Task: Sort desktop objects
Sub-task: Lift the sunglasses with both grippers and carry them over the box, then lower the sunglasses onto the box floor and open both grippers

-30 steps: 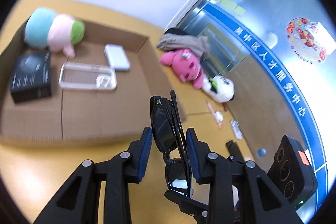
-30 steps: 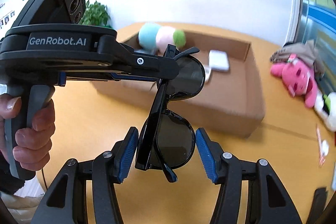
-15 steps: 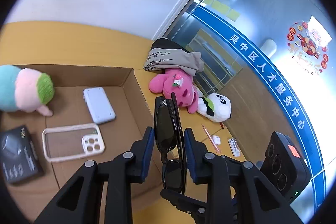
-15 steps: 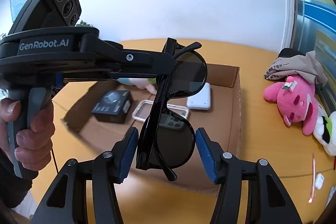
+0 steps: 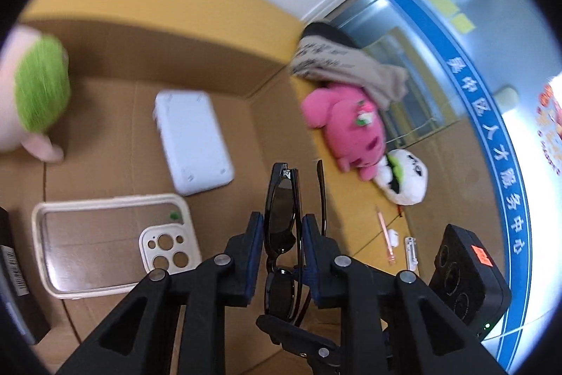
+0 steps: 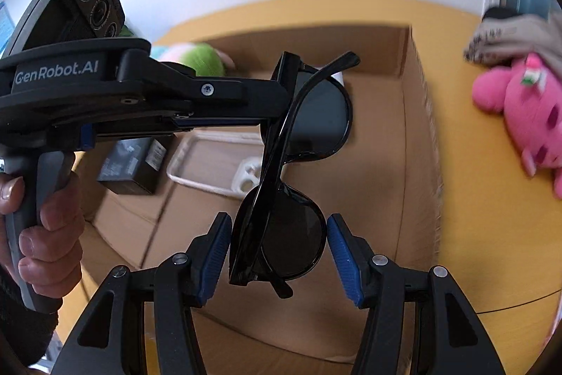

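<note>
L claw [image 5: 281, 245] was clamped on the black plastic sunglasses [image 5: 282, 217], blue pads pressing both sides of the folded frame near one lens. R claw [image 6: 279, 255] sat spread around the other lens w/ a gap visible on the right pad; contact on the left pad unclear. Glasses hung in the air above the shallow brown cardboard box [image 5: 116, 34] on the yellow wooden tabletop [image 5: 361, 217]. Inside the box: white rectangular power bank [image 5: 193, 143], cream clear-backed phone case [image 5: 109, 238], black carton [image 6: 131, 166], pastel plush w/ green end [image 5: 40, 90]. Outside, on the tabletop: pink plush toy [image 5: 347, 125], panda plush [image 5: 404, 180], grey printed cloth [image 5: 344, 65].
</note>
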### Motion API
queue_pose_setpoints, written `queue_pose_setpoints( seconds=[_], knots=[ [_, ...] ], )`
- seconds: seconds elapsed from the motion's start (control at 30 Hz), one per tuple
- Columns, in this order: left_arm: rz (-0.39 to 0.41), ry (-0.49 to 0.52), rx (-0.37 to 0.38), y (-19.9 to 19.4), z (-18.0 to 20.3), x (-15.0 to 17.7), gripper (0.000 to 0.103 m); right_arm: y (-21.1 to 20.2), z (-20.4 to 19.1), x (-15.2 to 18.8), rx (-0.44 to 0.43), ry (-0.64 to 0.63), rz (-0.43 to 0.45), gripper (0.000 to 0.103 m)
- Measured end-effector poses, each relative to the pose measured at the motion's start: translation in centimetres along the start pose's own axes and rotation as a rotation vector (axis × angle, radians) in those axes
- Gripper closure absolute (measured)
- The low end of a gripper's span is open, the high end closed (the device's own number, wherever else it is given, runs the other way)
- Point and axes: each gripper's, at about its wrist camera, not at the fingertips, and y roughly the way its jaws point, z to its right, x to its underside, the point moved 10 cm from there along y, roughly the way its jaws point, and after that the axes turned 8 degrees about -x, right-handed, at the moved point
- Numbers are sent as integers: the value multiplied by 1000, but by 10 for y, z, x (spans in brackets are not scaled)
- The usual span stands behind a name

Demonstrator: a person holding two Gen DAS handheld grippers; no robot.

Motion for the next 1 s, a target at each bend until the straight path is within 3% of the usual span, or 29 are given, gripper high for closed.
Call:
queue_pose_setpoints(
  seconds=[0.03,0.07,0.23,0.27,0.3,0.5,0.53,0.63,0.7,0.77,0.87,1.0],
  knots=[
    [-15,-6,-9,6,-4,2,82,4,3,2,4,2,-14,46],
    [-32,-9,-22,12,-7,4,82,8,4,3,9,-1,-31,64],
    [-93,-70,-31,37,-22,11,81,23,13,6,56,-4,-114,65],
    [-102,-85,-31,39,-26,12,88,23,14,7,64,-5,-122,65],
    [-114,-92,-36,42,-29,13,103,24,16,9,73,-7,-131,65],
    [-132,-101,-92,45,-41,20,102,28,20,14,101,-13,-160,67],
    [-120,-97,-100,41,-42,19,101,27,20,14,103,-12,-161,62],
    [-44,-61,-125,15,-38,16,90,16,15,14,97,-11,-127,42],
    [33,-20,-149,-12,-31,15,60,0,4,14,98,-31,-80,31],
    [127,24,-188,-43,-25,19,41,-20,-5,14,153,-70,-14,2],
    [287,118,-300,-94,-21,35,32,-55,-30,18,195,-136,120,0],
    [494,217,-533,-156,-29,66,28,-70,-65,31,186,-186,225,0]
  ],
)
